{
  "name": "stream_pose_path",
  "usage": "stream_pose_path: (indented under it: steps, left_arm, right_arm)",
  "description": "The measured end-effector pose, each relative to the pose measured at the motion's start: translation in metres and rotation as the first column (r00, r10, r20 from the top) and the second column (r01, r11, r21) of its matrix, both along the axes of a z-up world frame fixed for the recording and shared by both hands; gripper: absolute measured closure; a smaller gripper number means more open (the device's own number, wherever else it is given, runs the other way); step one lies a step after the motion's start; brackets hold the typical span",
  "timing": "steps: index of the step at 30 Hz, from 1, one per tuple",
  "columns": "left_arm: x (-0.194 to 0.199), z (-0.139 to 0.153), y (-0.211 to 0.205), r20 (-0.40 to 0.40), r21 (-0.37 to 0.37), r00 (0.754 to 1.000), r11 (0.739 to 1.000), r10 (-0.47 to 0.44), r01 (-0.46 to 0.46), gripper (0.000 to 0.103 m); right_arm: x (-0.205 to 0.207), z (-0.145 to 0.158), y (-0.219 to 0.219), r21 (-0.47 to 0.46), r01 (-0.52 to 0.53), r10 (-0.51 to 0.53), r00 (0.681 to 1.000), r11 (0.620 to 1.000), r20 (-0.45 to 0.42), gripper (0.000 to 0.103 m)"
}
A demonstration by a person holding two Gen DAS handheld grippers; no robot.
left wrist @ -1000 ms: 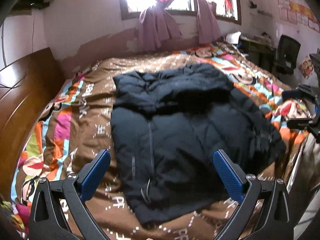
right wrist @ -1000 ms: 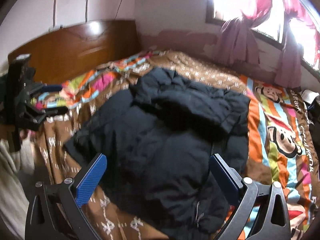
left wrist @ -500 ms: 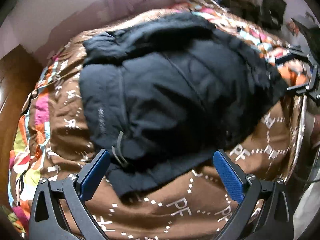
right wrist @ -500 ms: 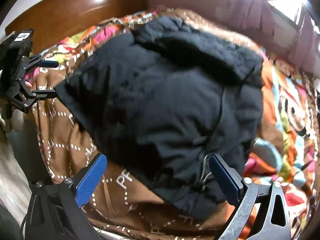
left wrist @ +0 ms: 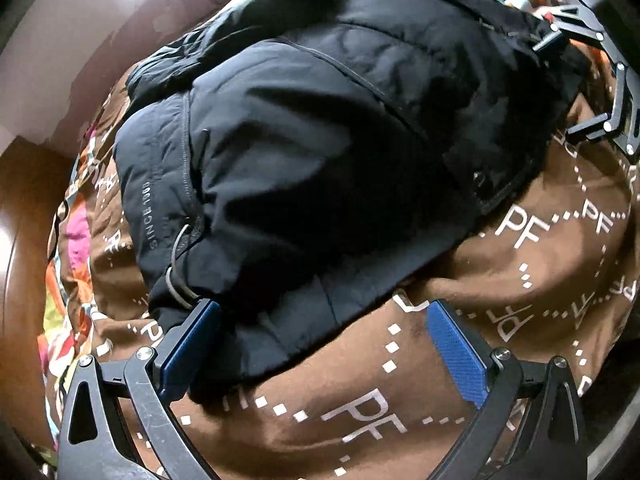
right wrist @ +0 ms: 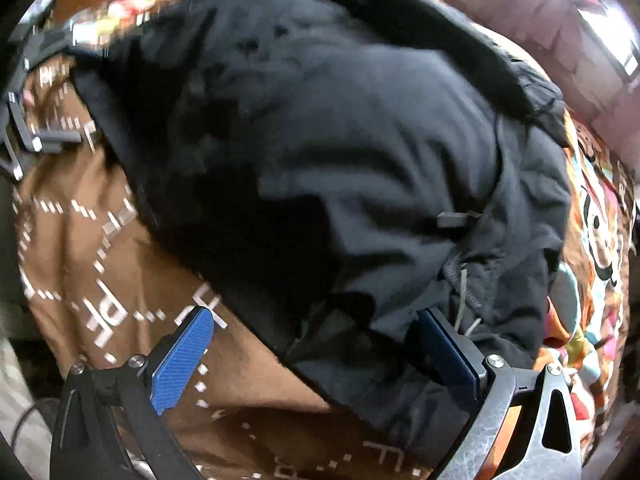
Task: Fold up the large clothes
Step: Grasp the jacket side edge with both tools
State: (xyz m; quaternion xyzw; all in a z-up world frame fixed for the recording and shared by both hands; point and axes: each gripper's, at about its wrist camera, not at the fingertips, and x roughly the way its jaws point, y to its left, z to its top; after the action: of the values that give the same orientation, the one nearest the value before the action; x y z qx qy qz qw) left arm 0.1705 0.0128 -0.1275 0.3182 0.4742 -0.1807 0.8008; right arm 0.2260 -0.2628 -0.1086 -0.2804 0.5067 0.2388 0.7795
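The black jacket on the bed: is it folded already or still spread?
Partly folded: the black jacket has its upper part laid over the body, hem flat on the bedcover.

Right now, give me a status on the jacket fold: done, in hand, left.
Done: the black jacket lies spread on the brown bedspread, its upper part seemingly laid over the body already. In hand: both tongs are open at the near hem, left tongs and right tongs straddling its edge, nothing gripped. Left: grasp the hem and fold it up; the main folds are not yet done.
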Motion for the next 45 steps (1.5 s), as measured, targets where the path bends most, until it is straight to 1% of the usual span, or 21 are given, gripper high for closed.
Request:
stream_pose_path:
  steps: [1, 3, 7, 10, 13, 17, 18, 19, 21, 22, 24, 25, 26, 27, 29, 33, 36, 39, 41, 43, 45]
  left_arm:
    - [0.001, -0.003, 0.000, 0.001, 0.006, 1.000, 1.000, -0.001, 0.001, 0.002]
    - [0.004, -0.009, -0.001, 0.004, 0.018, 1.000, 1.000, 0.000, 0.000, 0.002]
    - [0.010, -0.016, -0.001, -0.001, 0.028, 1.000, 1.000, 0.014, -0.013, 0.002]
    - [0.012, -0.017, 0.000, -0.003, 0.022, 1.000, 1.000, 0.021, -0.021, 0.002]
    - [0.014, -0.015, 0.002, 0.001, 0.015, 1.000, 1.000, 0.026, -0.026, 0.002]
    - [0.013, -0.016, -0.001, 0.013, 0.017, 1.000, 1.000, 0.023, -0.024, 0.002]
    - [0.012, -0.016, -0.001, 0.014, 0.016, 1.000, 1.000, 0.024, -0.024, 0.002]
    - [0.010, -0.016, -0.002, 0.013, 0.016, 1.000, 1.000, 0.025, -0.025, 0.002]
    - [0.009, -0.015, -0.003, 0.014, 0.012, 1.000, 1.000, 0.025, -0.025, 0.002]
    - [0.008, -0.015, -0.004, 0.014, 0.010, 1.000, 1.000, 0.023, -0.024, 0.002]
    - [0.007, -0.015, -0.005, 0.014, 0.006, 1.000, 1.000, 0.019, -0.019, 0.002]
    - [0.009, -0.015, -0.003, 0.016, 0.005, 1.000, 1.000, 0.016, -0.016, 0.002]
    - [0.008, -0.015, -0.004, 0.021, 0.005, 1.000, 1.000, 0.011, -0.012, 0.002]
    - [0.007, -0.014, -0.005, 0.030, 0.002, 1.000, 1.000, 0.004, -0.004, 0.002]
    - [0.006, -0.013, -0.007, 0.048, 0.009, 0.999, 1.000, -0.012, 0.012, 0.002]
    - [0.004, -0.013, -0.012, 0.079, 0.027, 0.996, 0.999, -0.026, 0.024, 0.002]
    - [0.005, -0.012, -0.014, 0.108, 0.042, 0.994, 0.999, -0.024, 0.019, 0.002]
    - [0.006, -0.010, -0.015, 0.108, 0.020, 0.994, 1.000, -0.007, 0.005, 0.002]
    - [0.007, -0.007, -0.015, 0.115, 0.009, 0.993, 1.000, 0.003, -0.004, 0.002]
    - [0.009, -0.004, -0.016, 0.128, -0.002, 0.992, 1.000, 0.010, -0.010, 0.002]
    - [0.011, -0.004, -0.015, 0.127, -0.005, 0.992, 1.000, 0.011, -0.010, 0.002]
  right_arm:
    - [0.000, -0.005, 0.002, -0.016, -0.015, 0.015, 1.000, 1.000, -0.001, 0.000]
    - [0.003, -0.006, 0.001, -0.015, -0.020, 0.020, 1.000, 1.000, -0.001, 0.000]
    - [0.013, -0.003, 0.000, -0.009, 0.019, -0.019, 0.999, 1.000, 0.031, 0.000]
    - [0.015, -0.005, 0.000, -0.012, 0.031, -0.031, 0.999, 0.999, 0.037, 0.000]
    - [0.015, -0.007, 0.002, -0.034, 0.015, -0.013, 0.998, 0.999, 0.069, 0.000]
    - [0.012, -0.008, 0.008, -0.064, 0.024, -0.016, 0.992, 0.998, 0.122, 0.002]
    - [0.012, -0.008, 0.009, -0.068, 0.024, -0.015, 0.991, 0.997, 0.133, 0.003]
    - [0.012, -0.008, 0.013, -0.072, 0.021, -0.011, 0.989, 0.997, 0.145, 0.009]
    - [0.014, -0.005, 0.017, -0.075, 0.017, -0.005, 0.989, 0.997, 0.150, 0.028]
    - [0.015, -0.003, 0.019, -0.073, 0.018, -0.007, 0.989, 0.997, 0.147, 0.032]
    - [0.021, 0.001, 0.023, -0.067, 0.017, -0.008, 0.991, 0.998, 0.133, 0.045]
    - [0.024, 0.005, 0.025, -0.055, 0.016, -0.009, 0.993, 0.998, 0.122, 0.049]
    - [0.032, 0.012, 0.030, -0.033, 0.016, -0.012, 0.995, 0.999, 0.100, 0.058]
    - [0.040, 0.021, 0.034, -0.007, 0.020, -0.020, 0.997, 1.000, 0.077, 0.063]
    - [0.051, 0.036, 0.035, 0.035, 0.031, -0.032, 0.999, 0.999, 0.033, 0.070]
    - [0.074, 0.063, 0.032, 0.120, 0.079, -0.070, 0.995, 0.990, -0.075, 0.073]
    - [0.097, 0.083, 0.020, 0.203, 0.144, -0.114, 0.981, 0.969, -0.155, 0.074]
    - [0.103, 0.099, 0.018, 0.266, 0.192, -0.143, 0.970, 0.945, -0.195, 0.074]
    - [0.112, 0.109, 0.012, 0.313, 0.229, -0.163, 0.961, 0.922, -0.222, 0.075]
    - [0.120, 0.120, 0.006, 0.352, 0.252, -0.175, 0.956, 0.901, -0.237, 0.076]
    - [0.119, 0.127, 0.008, 0.370, 0.262, -0.182, 0.954, 0.891, -0.237, 0.076]
